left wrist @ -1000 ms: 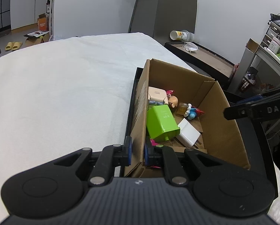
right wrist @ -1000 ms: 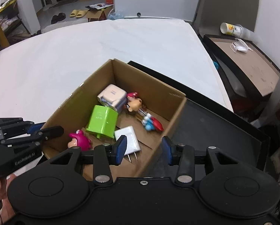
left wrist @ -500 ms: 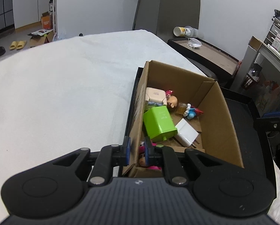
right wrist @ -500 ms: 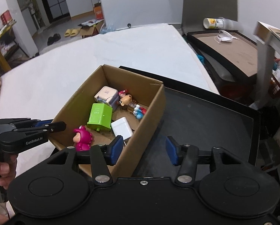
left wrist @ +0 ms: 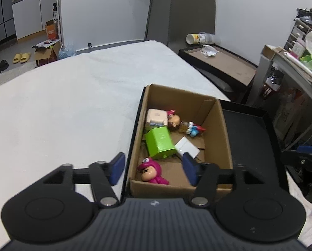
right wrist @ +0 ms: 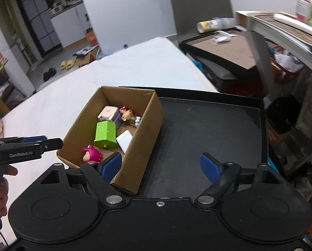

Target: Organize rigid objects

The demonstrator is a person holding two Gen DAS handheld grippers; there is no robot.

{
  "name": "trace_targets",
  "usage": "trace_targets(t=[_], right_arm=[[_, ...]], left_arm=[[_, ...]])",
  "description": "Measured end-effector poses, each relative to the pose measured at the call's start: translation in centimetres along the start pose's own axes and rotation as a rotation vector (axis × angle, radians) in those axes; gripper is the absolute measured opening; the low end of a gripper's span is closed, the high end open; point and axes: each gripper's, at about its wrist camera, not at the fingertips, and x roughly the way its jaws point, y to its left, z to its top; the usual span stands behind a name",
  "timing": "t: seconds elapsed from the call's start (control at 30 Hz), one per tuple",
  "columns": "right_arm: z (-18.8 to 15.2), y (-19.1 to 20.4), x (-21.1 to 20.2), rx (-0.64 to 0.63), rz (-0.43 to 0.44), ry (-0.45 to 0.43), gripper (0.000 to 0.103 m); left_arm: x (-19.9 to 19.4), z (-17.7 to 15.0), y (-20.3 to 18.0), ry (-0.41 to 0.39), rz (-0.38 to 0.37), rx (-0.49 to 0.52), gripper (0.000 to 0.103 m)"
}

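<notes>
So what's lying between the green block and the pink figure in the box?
Nothing: in the left wrist view, bare cardboard floor separates the green block from the pink figure inside the cardboard box.

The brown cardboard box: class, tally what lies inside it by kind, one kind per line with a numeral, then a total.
Inside the brown cardboard box:
Plug-in chargers: 3 (pale pink cube, lime-green block, flat white one)
Toy figures: 3 (magenta-hooded figure, brown-headed figure with pink bow, blue, white and red figure)
Total: 6
</notes>
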Motion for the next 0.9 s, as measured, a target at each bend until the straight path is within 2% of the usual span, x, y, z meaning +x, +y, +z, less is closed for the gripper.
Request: trace_targets(t=[0.17, 0.33, 0.43, 0.57, 0.7, 0.9], right_arm=[[-1.1, -0.9, -1.9, 0.063, -0.023, -0.043, 0.094], [-2.1, -1.4, -4.0, 0.105, -0.052, -0.086, 0.103], [-2.5, -1.3, -5.3, 0.132, -0.066, -0.115, 0.103], [-2.9, -0.8, -6.8, 0.146, -0.062, -0.133, 0.103], [-3.4, -0.4, -8.6, 0.164, -0.072, -0.17, 0.103], [-4.3, 0.3, -10.4, 0.192, -0.073, -0.177, 0.103]], left_arm=[[-1.9, 0.0, -1.0, -0.009, -0.004, 0.04, 0.074], [-3.8, -0.1, -1.6, -0.019, -0.03, 0.064, 0.08], [-5.3, 0.0, -2.0, -0.033, -0.035, 0.083, 0.083], [-6.6, 0.4, -2.0, -0.018, -0.082, 0.063, 0.085], [-8.6, 0.3, -2.0, -0.039, -0.066, 0.073, 0.085], [-11.3, -0.7, -2.1, -0.047, -0.072, 0.108, 0.087]])
